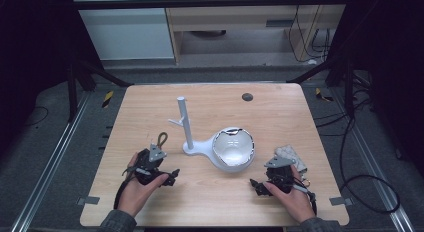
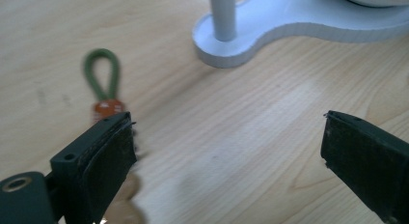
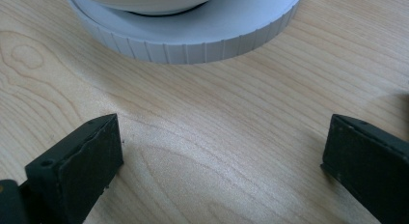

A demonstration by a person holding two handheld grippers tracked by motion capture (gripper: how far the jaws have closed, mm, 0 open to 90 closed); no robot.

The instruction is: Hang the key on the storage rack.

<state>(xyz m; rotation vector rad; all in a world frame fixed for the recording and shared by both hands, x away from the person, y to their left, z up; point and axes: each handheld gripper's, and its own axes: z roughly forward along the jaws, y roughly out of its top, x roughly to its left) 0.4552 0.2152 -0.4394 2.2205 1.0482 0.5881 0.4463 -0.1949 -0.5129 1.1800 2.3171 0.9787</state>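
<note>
Near edge of wooden table (image 1: pixel 280 104): left gripper (image 1: pixel 169 178) and right gripper (image 1: pixel 256 186), each hand-held, jaws spread wide, nothing between them. Just beyond the left gripper: green cord loop (image 2: pixel 102 78) with orange tag, flat on the tabletop. Mid-table: white stand (image 1: pixel 186 126) with upright post, white bowl (image 1: pixel 233 149) on its round base; crumpled cloth (image 1: pixel 291 155) behind the right gripper.

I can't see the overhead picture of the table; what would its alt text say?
Two hands rest on a wooden table, each holding an open gripper: the left gripper and the right gripper. Between them stands a white stand with a bowl on its base. A green cord loop lies near the left gripper.
</note>
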